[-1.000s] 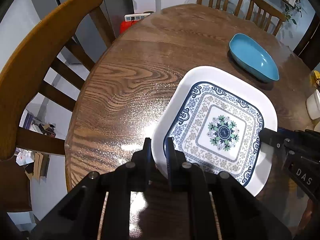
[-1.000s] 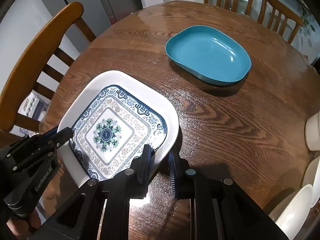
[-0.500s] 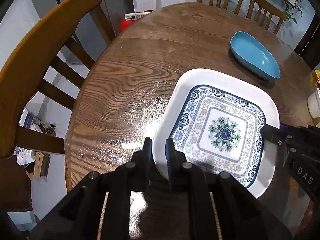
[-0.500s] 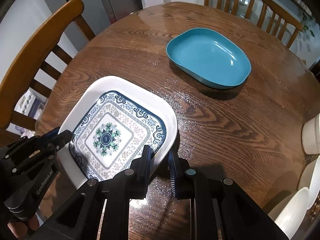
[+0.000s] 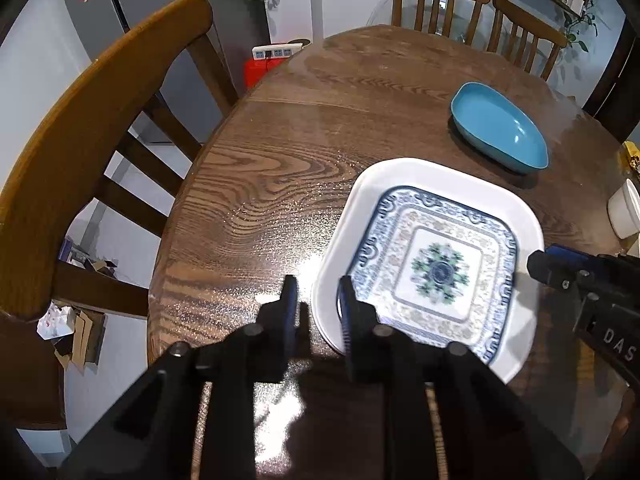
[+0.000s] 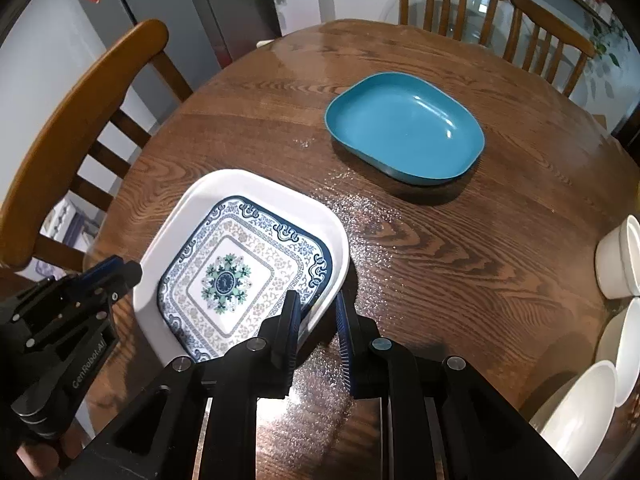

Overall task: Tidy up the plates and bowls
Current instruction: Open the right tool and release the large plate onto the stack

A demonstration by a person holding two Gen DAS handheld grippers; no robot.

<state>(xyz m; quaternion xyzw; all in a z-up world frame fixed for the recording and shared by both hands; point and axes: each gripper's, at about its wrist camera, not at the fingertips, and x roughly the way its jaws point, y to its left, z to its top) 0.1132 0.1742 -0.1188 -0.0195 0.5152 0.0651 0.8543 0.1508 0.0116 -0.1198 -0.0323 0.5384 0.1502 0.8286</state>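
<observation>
Left of the patterned plate, in the left wrist view: a wooden chair, its seat cut off by the frame edge. The floor clutter below it is too small to identify.

At the plate's near-left rim: the left tongs, parted a little. One finger is outside the rim and one is over the white border, so the rim sits in the gap. A sliver of counter shows between the outer finger and the rim. Nothing is clamped. This view is motion-blurred, so I cannot tell whether the inner pad makes contact.

The plate is square and white-bordered with a blue-green centre motif. It lies on the brown wood counter near its front edge. The near corners are hidden behind tong bodies in both views.

At the plate's near-right corner, in the right wrist view: the right tongs, likewise slightly parted and straddling the rim. The left finger overlaps the patterned field and the right finger is outside over the counter. No grip is visible.

Beyond the plate and to the right: a blue dish, well apart from it, empty and upright.

Far right of the plate: a white cup and white bowls, all cropped by the fisheye edge. The count is uncertain.
</observation>
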